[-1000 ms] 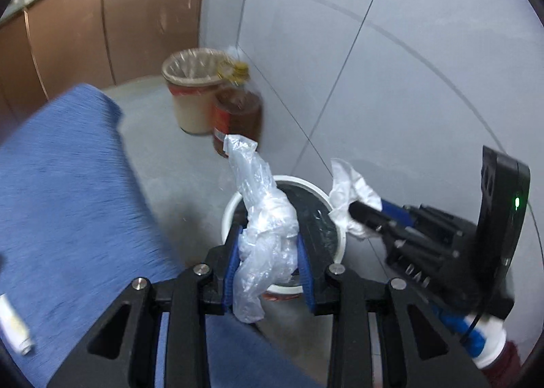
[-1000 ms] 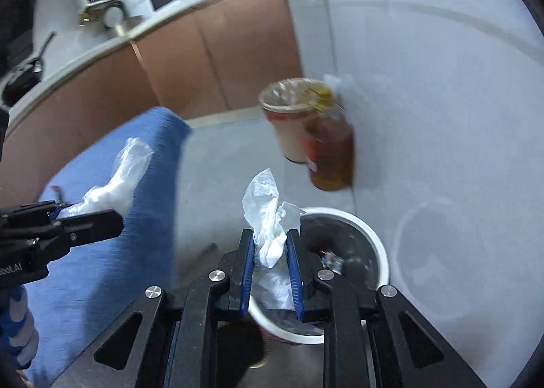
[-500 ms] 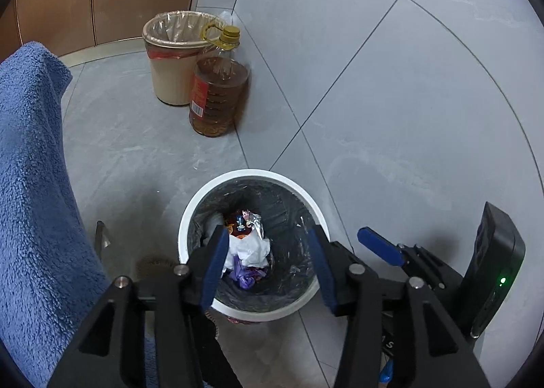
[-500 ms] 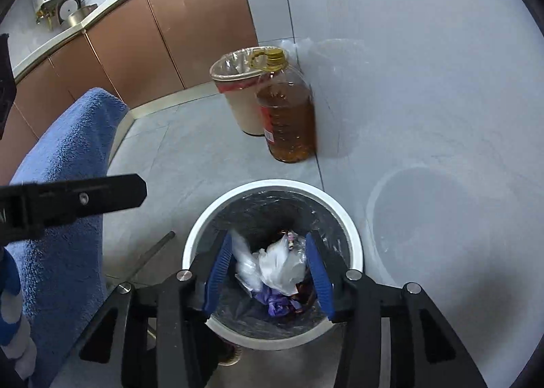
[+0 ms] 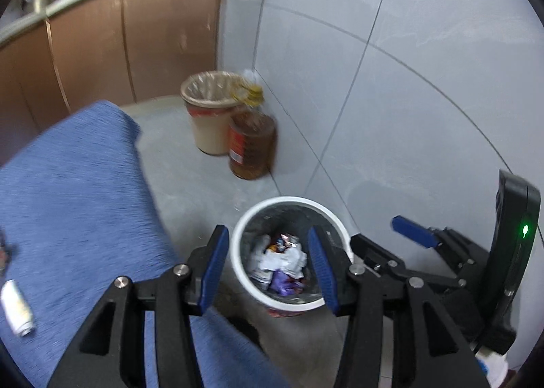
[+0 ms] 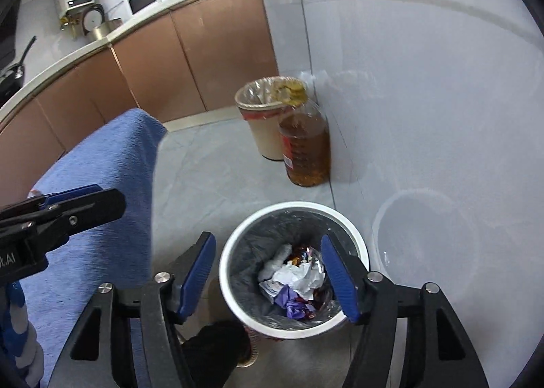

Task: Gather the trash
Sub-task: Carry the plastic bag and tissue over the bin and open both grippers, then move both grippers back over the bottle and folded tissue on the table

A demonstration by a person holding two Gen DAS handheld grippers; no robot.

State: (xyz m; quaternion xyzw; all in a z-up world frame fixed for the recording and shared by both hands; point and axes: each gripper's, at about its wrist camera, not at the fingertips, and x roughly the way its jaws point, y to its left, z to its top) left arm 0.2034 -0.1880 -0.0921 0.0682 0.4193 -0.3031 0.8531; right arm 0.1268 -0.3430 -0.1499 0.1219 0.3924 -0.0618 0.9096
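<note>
Both grippers over white trash bin (image 5: 239, 272) on floor by wall; crumpled trash (image 6: 292, 281) inside. Left gripper (image 5: 267, 269) released, empty. Right gripper (image 6: 268, 281) empty, jaws opening. Only left view shows small white tube (image 5: 15, 306) on blue cloth (image 5: 74, 204), far left. Bottle cap (image 6: 294, 90) blurred.
</note>
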